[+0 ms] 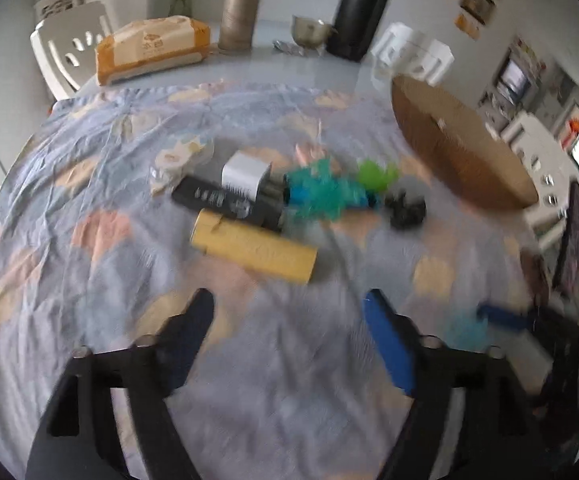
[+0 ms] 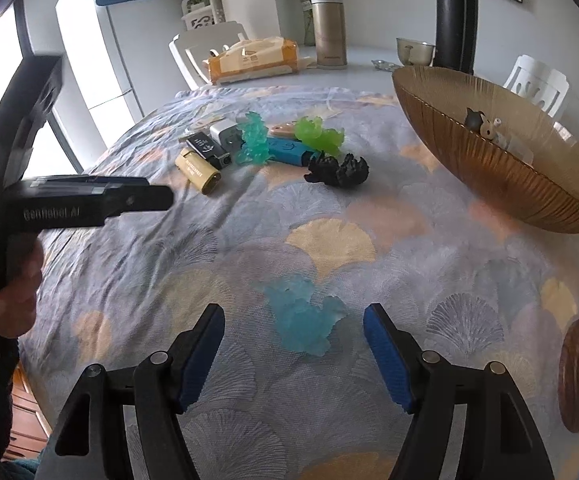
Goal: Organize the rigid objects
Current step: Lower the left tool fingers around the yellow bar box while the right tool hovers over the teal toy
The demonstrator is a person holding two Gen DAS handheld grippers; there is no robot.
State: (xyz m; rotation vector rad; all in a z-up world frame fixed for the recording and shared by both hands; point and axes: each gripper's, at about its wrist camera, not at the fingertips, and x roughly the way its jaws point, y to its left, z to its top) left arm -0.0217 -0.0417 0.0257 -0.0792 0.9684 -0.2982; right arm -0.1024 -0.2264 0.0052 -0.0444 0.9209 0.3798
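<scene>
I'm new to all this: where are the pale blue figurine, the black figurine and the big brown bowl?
Pale blue figurine point(image 2: 303, 320), right wrist view, its body.
Black figurine point(image 2: 339, 170), right wrist view, its middle.
Brown bowl point(image 2: 501, 172), right wrist view, its ribbed outer wall.

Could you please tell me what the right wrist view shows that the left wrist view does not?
Only the right wrist view: a hand holding the left gripper's body, small figures inside the bowl, and a pale blue figure between the open right gripper.
Only the left wrist view: the open left gripper, empty.
Both: the yellow tube, the green figure and the flask.
</scene>
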